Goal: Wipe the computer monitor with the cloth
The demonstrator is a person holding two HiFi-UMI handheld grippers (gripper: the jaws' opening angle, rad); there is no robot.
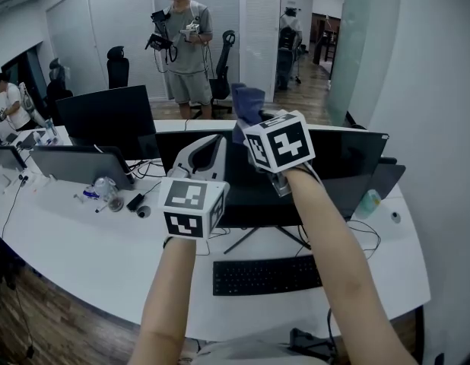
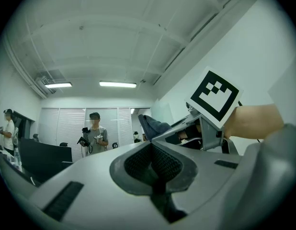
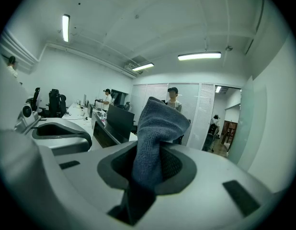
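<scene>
The black computer monitor [image 1: 341, 169] stands on the white desk [image 1: 90, 249], behind both raised grippers. My right gripper [image 1: 248, 130] is shut on a blue-grey cloth [image 1: 248, 103], which sticks up above the monitor's top edge. In the right gripper view the cloth [image 3: 156, 138] is pinched between the pads and rises out of the right gripper [image 3: 153, 166]. My left gripper [image 1: 212, 149] is held just left of it, in front of the screen, shut with nothing in it. In the left gripper view the left gripper [image 2: 152, 164] shows its pads closed together, with the cloth [image 2: 152, 126] beyond.
A black keyboard [image 1: 265, 274] lies before the monitor stand. Another monitor [image 1: 106, 120] and a laptop [image 1: 79, 164] stand at the left with small items and cables. A person with grippers [image 1: 185, 44] stands behind the desk. A white wall [image 1: 433, 90] runs along the right.
</scene>
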